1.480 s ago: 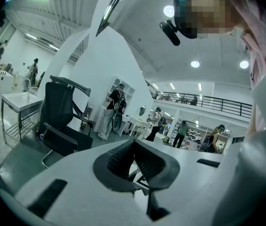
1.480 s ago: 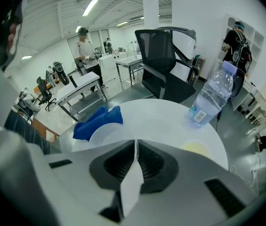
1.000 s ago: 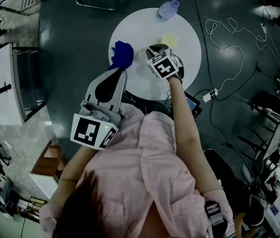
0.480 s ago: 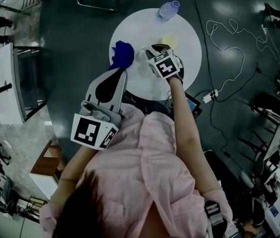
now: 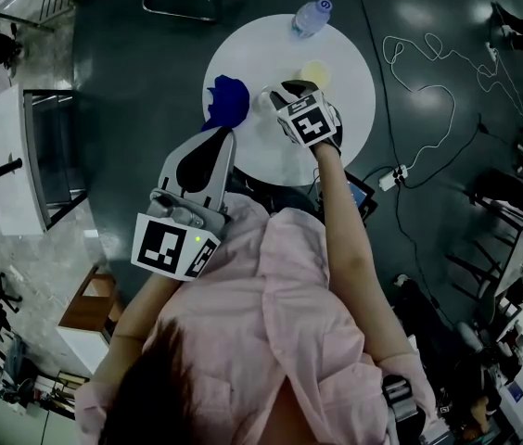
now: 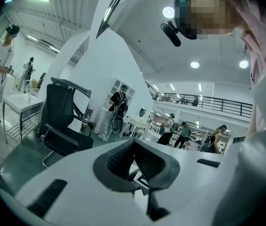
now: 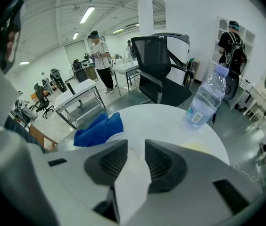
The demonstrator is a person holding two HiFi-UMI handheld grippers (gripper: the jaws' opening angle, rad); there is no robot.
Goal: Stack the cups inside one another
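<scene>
A clear cup [image 7: 122, 141] stands on the round white table [image 5: 354, 109], its rim [image 5: 264, 98] showing at the tip of my right gripper [image 5: 278, 100]. The right gripper [image 7: 136, 160] points steeply down over it. Its jaws have just been opening and stand apart, with the cup's rim in the gap and the pads off it. A pale yellow cup [image 5: 315, 72] [image 7: 196, 147] sits just to the right of it. My left gripper [image 5: 224, 139] [image 6: 134, 155] hangs level at the table's near edge, shut with nothing in it.
A blue cloth [image 5: 227, 100] [image 7: 97, 128] lies on the table's left side. A water bottle [image 5: 312, 17] [image 7: 206, 100] stands at the far edge. Black office chairs [image 7: 163, 69] and white desks stand around. Cables [image 5: 428, 109] trail on the dark floor to the right.
The clear cup's rim now shows more plainly beside the right gripper's tip. Both hands have stayed where they were.
</scene>
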